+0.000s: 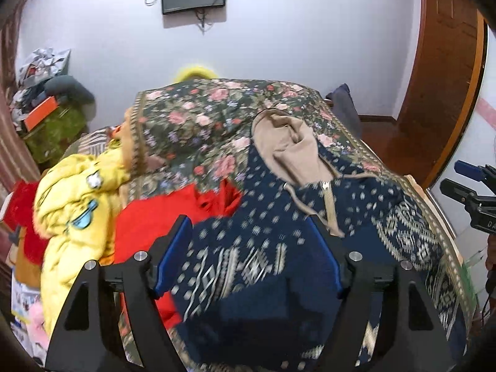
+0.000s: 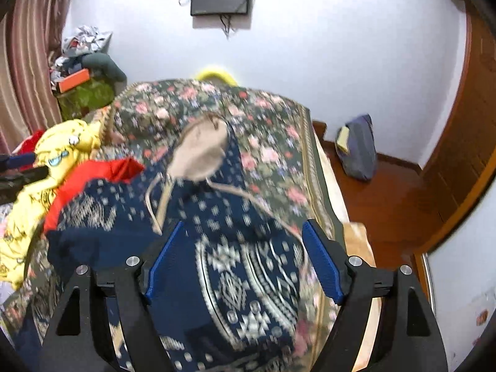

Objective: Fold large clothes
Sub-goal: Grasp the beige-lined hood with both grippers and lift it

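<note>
On the bed's left side a yellow jacket (image 1: 74,204) lies crumpled, with a red garment (image 1: 161,214) just beside it, partly under the hoodie (image 1: 266,248). The hoodie, navy with a pale pattern and a tan hood (image 1: 288,148), lies spread on the floral bedspread (image 1: 198,114), hood pointing toward the wall. The left gripper (image 1: 248,232) hovers over the hoodie's patterned body, fingers (image 1: 173,254) spread wide, holding nothing. The right gripper (image 2: 245,238) is likewise wide open and empty above the hoodie near the bed's right edge.
</note>
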### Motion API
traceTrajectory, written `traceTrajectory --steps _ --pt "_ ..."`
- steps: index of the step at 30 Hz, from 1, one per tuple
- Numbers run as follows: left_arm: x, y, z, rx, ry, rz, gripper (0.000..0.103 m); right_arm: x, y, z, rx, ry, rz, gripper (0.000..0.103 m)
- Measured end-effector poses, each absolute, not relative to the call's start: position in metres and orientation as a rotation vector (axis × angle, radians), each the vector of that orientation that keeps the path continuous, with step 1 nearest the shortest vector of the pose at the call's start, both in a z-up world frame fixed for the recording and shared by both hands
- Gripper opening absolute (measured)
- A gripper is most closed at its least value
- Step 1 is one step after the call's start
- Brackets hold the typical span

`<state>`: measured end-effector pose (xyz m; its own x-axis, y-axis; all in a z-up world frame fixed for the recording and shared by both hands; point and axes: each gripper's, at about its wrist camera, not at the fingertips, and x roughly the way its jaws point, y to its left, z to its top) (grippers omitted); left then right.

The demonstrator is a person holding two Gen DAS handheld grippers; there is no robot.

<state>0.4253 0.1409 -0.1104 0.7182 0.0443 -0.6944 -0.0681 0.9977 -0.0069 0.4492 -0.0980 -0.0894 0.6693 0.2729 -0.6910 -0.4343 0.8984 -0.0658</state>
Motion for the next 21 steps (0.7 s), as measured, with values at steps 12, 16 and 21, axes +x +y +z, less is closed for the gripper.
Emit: traceTrajectory --steps 12,16,21 --pt "0.552 0.137 -0.175 -0.128 0.915 0.045 0.074 0.549 -0.042 -0.139 -0.214 0.869 0.455 0.075" --pt "0.581 0.136 -0.203 -0.172 0.974 0.037 0.074 0.587 -0.031 -0.169 -0.161 0.988 0.447 0.075" --pt "0.609 0.138 -0.239 -0.250 1.046 0.049 0.074 0.619 -0.025 -0.200 -0.103 1.099 0.441 0.075"
